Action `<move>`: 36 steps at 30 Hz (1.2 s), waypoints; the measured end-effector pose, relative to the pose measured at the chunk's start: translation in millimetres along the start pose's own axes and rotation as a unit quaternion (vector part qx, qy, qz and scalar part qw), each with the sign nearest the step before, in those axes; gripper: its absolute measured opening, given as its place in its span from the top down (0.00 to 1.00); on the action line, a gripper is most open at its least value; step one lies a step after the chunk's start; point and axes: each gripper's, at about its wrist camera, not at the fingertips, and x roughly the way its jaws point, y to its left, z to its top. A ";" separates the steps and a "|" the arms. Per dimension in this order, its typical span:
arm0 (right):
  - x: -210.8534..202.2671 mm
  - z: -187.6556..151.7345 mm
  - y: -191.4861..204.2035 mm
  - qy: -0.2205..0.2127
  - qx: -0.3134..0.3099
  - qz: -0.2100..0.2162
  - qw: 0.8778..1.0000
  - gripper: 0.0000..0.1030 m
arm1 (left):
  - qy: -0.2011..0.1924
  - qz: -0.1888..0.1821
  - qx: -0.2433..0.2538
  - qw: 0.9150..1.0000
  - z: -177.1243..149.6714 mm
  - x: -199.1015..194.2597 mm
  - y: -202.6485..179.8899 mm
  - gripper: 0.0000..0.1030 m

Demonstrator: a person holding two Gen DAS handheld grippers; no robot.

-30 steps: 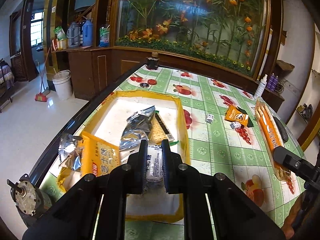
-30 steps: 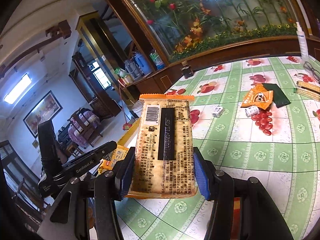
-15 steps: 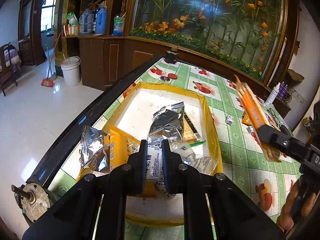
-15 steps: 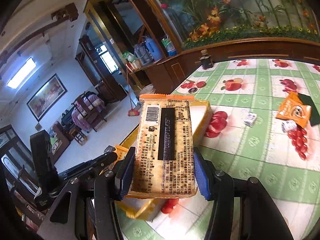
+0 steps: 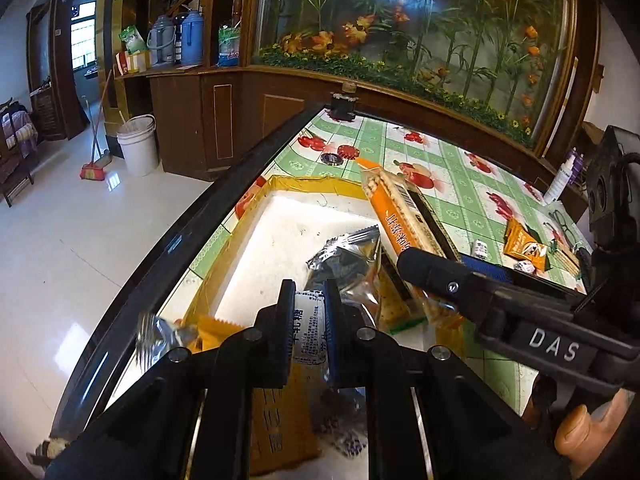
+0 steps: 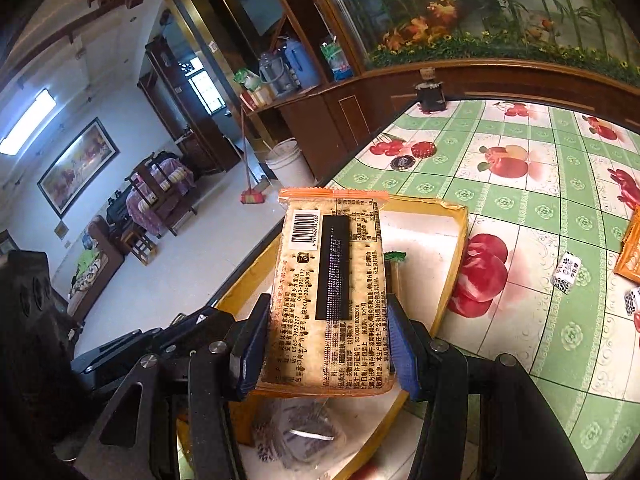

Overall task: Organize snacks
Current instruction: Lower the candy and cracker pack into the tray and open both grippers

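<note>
Now right hand-held gripper (image 6: 326, 334) clamps cracker pack (image 6: 332, 292) above tray rim (image 6: 460, 216); left hand-held gripper (image 5: 308, 330) pinches candy (image 5: 308, 330)

Left hand-held gripper (image 5: 307, 322): jaws nearly together, blue pads clamped on small white packet (image 5: 308, 330), fingers pointing forward and down. Right hand-held gripper (image 6: 326, 342): jaws partway apart, blue pads pressed on both long sides of cracker pack (image 6: 330, 292), pack upright between fingers, barcode side facing camera. In left wrist view right hand-held gripper reaches in from right, crossing just ahead of left fingers; person's hand (image 5: 580, 436) visible at lower right, on its handle.
</note>
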 end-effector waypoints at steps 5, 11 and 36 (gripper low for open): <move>17.0 5.7 -5.0 0.016 0.002 -0.009 1.000 0.47 | 0.028 0.010 0.008 1.000 0.0 23.9 -1.2 0.89; 30.8 4.2 -13.8 0.028 0.004 -0.017 0.999 0.47 | 0.046 0.017 0.008 0.999 -4.6 31.7 -1.1 0.89; 17.9 0.8 -10.4 0.017 -0.019 -0.027 0.999 0.44 | 0.068 0.010 -0.008 0.998 -13.0 25.5 2.4 0.50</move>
